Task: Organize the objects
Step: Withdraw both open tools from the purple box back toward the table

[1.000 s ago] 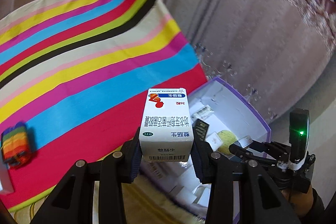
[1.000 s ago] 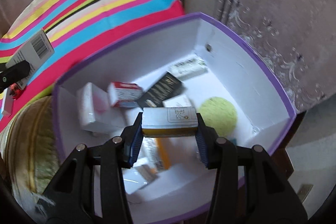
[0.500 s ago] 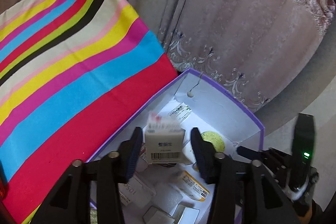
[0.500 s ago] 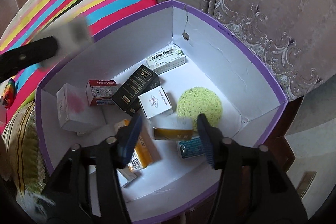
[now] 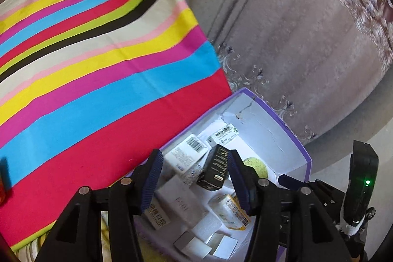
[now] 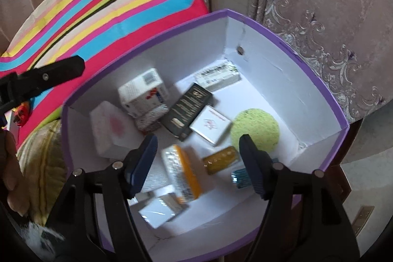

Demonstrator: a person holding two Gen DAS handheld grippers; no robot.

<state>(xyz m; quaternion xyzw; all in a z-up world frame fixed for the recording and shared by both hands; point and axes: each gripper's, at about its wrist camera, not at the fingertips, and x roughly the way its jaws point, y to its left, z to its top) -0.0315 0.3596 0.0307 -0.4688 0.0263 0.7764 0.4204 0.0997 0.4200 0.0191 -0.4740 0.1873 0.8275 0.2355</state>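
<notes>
A purple-rimmed white box (image 6: pixel 307 65) (image 5: pixel 289 129) holds several small packages. My left gripper (image 5: pixel 194 166) hovers over its near corner, jaws opening, with nothing between the pads. Below it a white medicine box with a barcode (image 5: pixel 189 154) (image 6: pixel 143 92) lies inside, beside a black box (image 5: pixel 215 167) (image 6: pixel 188 111). My right gripper (image 6: pixel 197 149) hangs over the middle of the purple box, jaws opening and empty. A small gold box (image 6: pixel 221 160) rests on the floor just below it, beside an orange-and-white box (image 6: pixel 181 173) and a green round sponge (image 6: pixel 255 130).
A bright striped cloth (image 5: pixel 98 65) covers the surface left of the purple box. Embroidered curtains (image 5: pixel 294 41) hang behind. A small rainbow toy (image 6: pixel 22 112) sits on the cloth at the left edge. A yellowish cushion (image 6: pixel 41 151) lies by the box's near left side.
Both grippers opened. The white medicine box left the left jaws and landed in the purple box. The gold box dropped from the right jaws onto the box floor.
</notes>
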